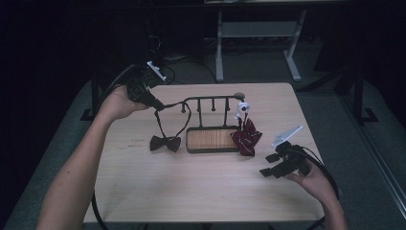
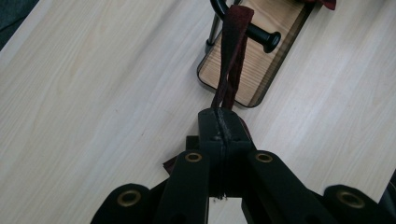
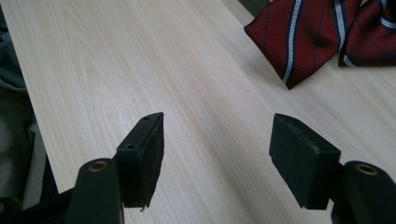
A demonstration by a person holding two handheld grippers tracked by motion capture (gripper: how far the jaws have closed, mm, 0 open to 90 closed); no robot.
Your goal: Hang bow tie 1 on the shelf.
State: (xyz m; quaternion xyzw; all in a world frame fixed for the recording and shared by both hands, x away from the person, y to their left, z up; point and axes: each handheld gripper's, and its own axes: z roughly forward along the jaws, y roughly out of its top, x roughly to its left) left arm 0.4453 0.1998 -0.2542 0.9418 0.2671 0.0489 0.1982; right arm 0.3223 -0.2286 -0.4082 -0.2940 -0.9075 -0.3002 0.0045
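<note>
A black rack (image 1: pixel 210 99) with pegs stands on a wooden base (image 1: pixel 210 139) at mid-table. A dark maroon bow tie (image 1: pixel 165 143) lies left of the base, and its strap (image 2: pixel 232 51) loops over the rack's left peg (image 2: pixel 261 36). My left gripper (image 1: pixel 158 106) is shut on that strap, held taut above the table. A red striped bow tie (image 1: pixel 246 136) hangs from the rack's right end and rests by the base; its cloth (image 3: pixel 303 32) lies ahead of my right gripper (image 1: pixel 268 165), which is open above bare table at the right.
The pale wooden table (image 1: pixel 191 187) has free room in front. Its right edge is close behind my right hand. A grey desk frame (image 1: pixel 258 33) stands on the dark floor beyond the table.
</note>
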